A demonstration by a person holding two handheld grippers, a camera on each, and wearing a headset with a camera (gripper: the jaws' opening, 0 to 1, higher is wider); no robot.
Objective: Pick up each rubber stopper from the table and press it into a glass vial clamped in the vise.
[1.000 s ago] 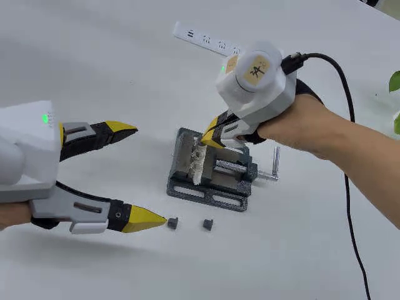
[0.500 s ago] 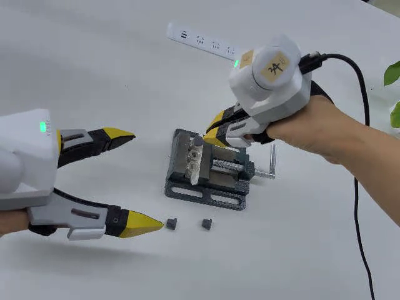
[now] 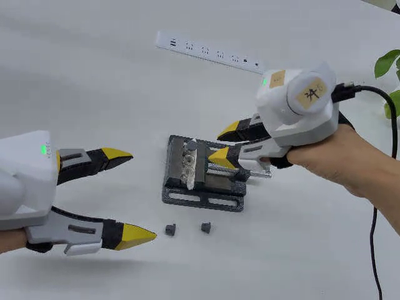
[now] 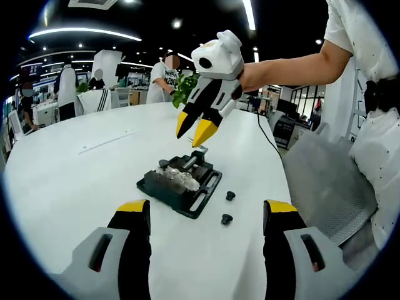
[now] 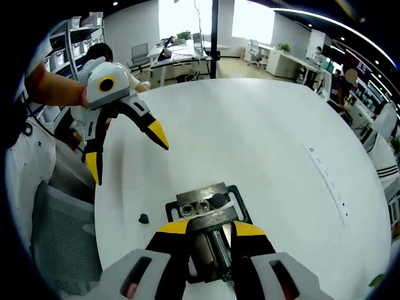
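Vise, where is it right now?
Head view: the vise sits in the middle, just beyond the two rubber stoppers, with the right tongs hovering over its right end.

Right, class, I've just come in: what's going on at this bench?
A person works a gripper in each hand. The right gripper hovers open and empty above the vise, which clamps glass vials, one already plugged with a dark stopper. The left gripper hangs wide open near two rubber stoppers lying loose on the table.

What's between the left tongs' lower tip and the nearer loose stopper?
Nothing, just bare table between left tongs and stopper, seen in head view.
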